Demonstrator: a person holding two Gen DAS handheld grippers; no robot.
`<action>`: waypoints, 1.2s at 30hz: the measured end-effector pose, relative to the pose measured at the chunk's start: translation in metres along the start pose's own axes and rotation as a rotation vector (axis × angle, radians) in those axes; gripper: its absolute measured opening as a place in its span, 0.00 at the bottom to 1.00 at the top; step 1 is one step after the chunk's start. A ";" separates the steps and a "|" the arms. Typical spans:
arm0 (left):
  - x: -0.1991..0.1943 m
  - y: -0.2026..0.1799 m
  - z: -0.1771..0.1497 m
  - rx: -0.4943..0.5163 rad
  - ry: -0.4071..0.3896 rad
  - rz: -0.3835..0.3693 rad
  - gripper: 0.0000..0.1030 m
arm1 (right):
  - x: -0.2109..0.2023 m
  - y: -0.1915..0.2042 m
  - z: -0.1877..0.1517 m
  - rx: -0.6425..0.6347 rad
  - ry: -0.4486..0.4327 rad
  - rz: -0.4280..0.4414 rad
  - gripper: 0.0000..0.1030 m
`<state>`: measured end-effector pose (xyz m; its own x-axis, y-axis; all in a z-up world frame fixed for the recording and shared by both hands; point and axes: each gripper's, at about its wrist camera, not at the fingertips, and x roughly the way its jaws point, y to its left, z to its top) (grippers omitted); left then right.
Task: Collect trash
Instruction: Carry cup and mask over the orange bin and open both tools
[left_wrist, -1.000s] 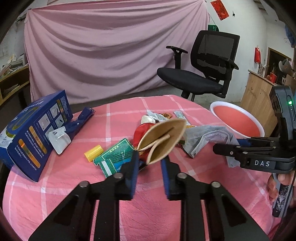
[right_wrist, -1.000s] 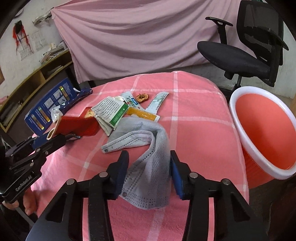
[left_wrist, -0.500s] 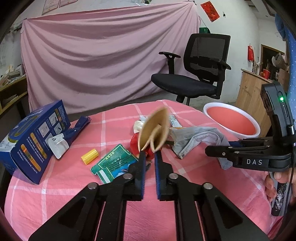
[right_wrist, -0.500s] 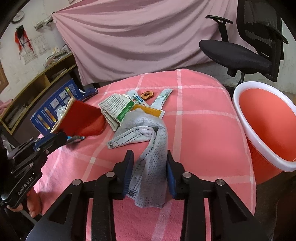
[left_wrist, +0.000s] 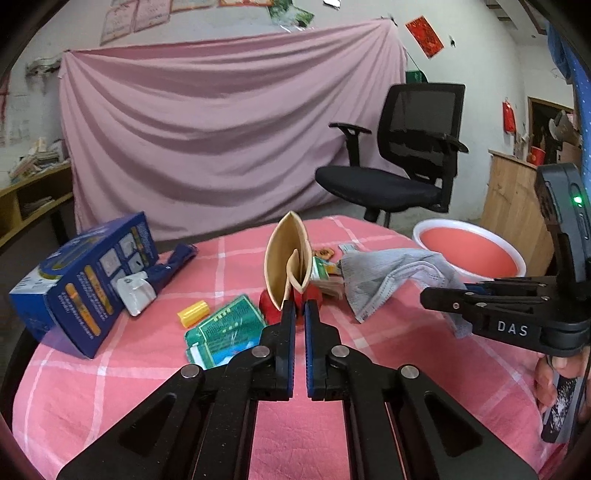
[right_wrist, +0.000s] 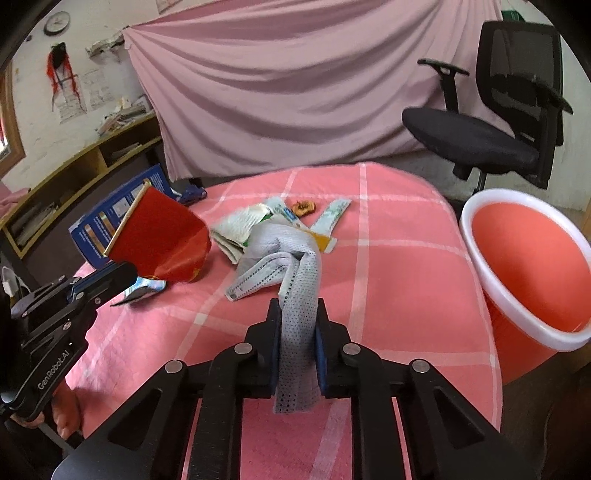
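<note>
My left gripper is shut on a squashed red paper cup with a tan inside, held upright above the pink checked table; the cup also shows in the right wrist view. My right gripper is shut on a grey face mask, lifted off the cloth; the mask also shows in the left wrist view. A red bin with a white rim stands off the table's right edge. Wrappers, a green packet and a yellow cap lie on the table.
A blue box with a white plug lies at the table's left. A black office chair stands behind the table before a pink drape. A wooden cabinet is behind the bin. Shelves run along the left wall.
My left gripper closed on the cup and lifted it upright. My right gripper closed on the mask and raised it off the table.
</note>
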<state>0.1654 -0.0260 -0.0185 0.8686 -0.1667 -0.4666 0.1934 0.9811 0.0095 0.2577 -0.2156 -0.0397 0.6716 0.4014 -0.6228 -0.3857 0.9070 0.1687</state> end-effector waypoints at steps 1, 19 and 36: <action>-0.002 -0.001 -0.001 -0.004 -0.009 0.007 0.03 | -0.004 0.001 -0.001 -0.003 -0.021 -0.001 0.13; -0.023 -0.054 0.032 0.036 -0.283 0.083 0.02 | -0.084 -0.030 0.000 0.111 -0.518 -0.005 0.13; 0.074 -0.178 0.104 0.112 -0.230 -0.194 0.02 | -0.098 -0.146 0.007 0.258 -0.674 -0.438 0.13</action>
<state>0.2424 -0.2231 0.0375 0.8885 -0.3802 -0.2569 0.4036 0.9139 0.0436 0.2526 -0.3865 0.0022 0.9922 -0.0781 -0.0976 0.0994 0.9662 0.2379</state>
